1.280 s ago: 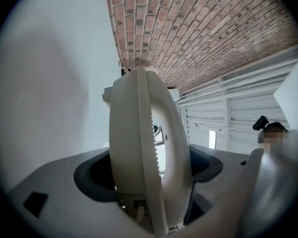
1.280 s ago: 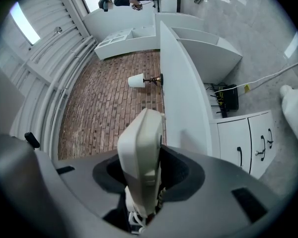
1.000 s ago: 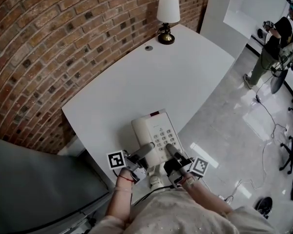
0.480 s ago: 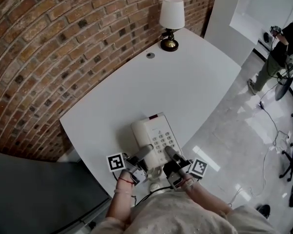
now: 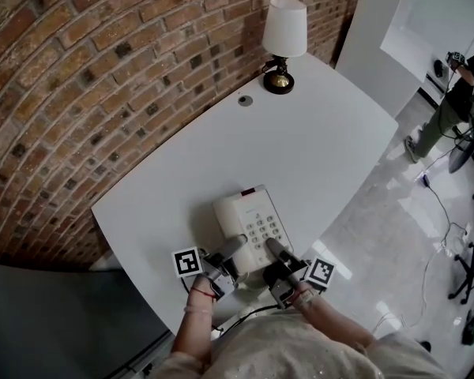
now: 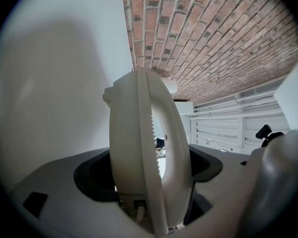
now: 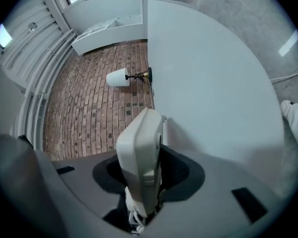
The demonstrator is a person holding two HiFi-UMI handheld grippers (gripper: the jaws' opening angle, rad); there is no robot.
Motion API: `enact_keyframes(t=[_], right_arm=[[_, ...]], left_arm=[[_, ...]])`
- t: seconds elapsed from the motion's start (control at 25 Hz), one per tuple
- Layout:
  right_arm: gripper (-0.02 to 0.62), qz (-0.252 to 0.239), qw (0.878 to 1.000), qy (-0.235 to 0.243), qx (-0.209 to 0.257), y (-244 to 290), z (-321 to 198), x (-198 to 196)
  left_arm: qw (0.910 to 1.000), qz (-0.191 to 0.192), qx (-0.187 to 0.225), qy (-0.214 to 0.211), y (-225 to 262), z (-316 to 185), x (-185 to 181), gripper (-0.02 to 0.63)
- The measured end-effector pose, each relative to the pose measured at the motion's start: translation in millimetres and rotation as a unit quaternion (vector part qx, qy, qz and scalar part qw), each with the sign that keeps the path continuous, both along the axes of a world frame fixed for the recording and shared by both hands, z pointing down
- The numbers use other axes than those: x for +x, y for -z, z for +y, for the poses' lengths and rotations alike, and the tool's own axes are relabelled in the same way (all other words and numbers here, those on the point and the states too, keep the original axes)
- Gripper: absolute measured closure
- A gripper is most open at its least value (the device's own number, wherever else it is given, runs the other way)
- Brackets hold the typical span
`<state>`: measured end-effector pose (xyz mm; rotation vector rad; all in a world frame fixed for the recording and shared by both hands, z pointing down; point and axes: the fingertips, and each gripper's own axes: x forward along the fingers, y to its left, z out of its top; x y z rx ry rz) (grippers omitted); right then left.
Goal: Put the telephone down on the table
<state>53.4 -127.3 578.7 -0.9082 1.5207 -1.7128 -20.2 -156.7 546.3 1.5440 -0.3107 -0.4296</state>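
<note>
While both claws pinch the telephone, the step in hand looks like lowering it onto the table. That should go best if the two come down together and level, so the flat base meets the top all at once and not on one corner. The left claw clamps the telephone's near left edge and the right claw clamps its near right edge by the keypad; each has the body wedged between its jaws. The telephone lies over the near part of the table, close to the edge and well apart from the lamp at the far side. Whether its base touches the top I cannot tell. Setting it a little farther in before letting go seems wise.
</note>
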Motion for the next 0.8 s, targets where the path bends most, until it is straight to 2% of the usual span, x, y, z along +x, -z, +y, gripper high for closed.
enact_keyframes(t=[0.32, 0.64, 0.8], right_arm=[[0.443, -0.001, 1.0, 0.009, -0.029, -12, -31, 3], [0.443, -0.005, 0.999, 0.001, -0.044, -13, -52, 2], [0.445, -0.004, 0.999, -0.009, -0.052, -14, -64, 9]], left_arm=[[0.9995, 0.005, -0.029, 0.011, -13, -31, 2, 0.204], [0.9994, 0.003, -0.023, 0.027, -18, -49, -3, 0.204], [0.999, 0.016, -0.031, 0.028, -15, -48, -5, 0.202]])
